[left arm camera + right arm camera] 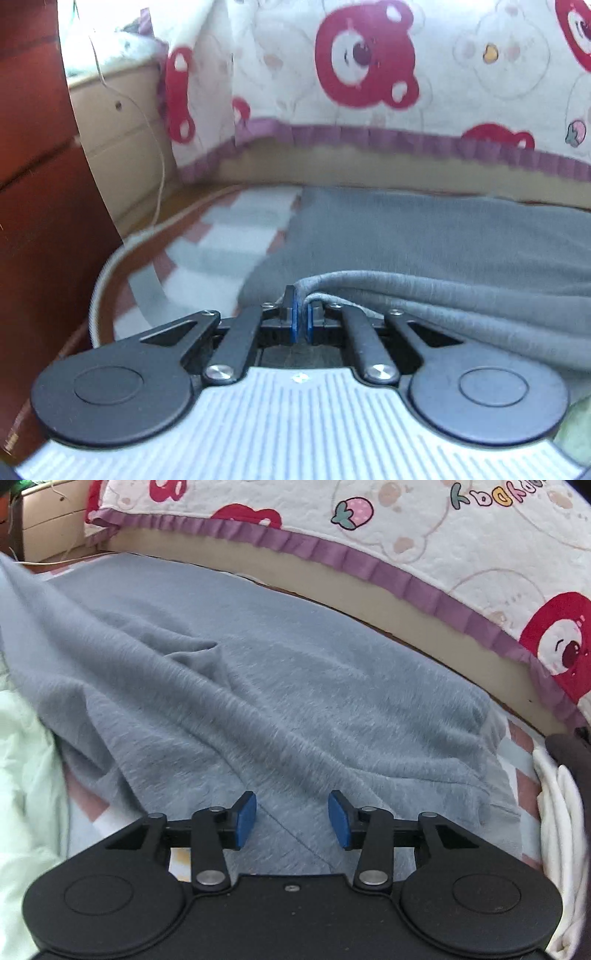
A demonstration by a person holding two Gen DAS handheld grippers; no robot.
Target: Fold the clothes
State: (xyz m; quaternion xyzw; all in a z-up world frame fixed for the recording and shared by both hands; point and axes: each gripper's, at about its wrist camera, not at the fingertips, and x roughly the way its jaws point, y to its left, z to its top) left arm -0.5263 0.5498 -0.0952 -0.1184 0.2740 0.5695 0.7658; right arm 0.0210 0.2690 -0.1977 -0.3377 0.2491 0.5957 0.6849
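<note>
- The left hand-held gripper (303,314) points forward and somewhat downward; its blue pads are pressed almost together on a rolled hem of the grey garment (424,236), and the pinched fabric rises off the rest and trails away to the right in two thick folds.
- The right hand-held gripper (292,818) tilts more steeply down over the same grey garment (258,686); its blue pads stand moderately wide apart with nothing clamped, the cloth lying flat below the gap.
- The garment lies spread and creased across a checked mat (229,236) of pink, white and grey squares, reaching nearly to the mat's far edge.
- Pale green fabric (26,775) lies bunched at the mat's left edge in the right wrist view; a folded white cloth (557,812) sits at its right edge.
- Beyond the far edge hangs a bear-print quilt (369,62) with a purple ruffle, and a beige cabinet (118,122) stands at the far left.
</note>
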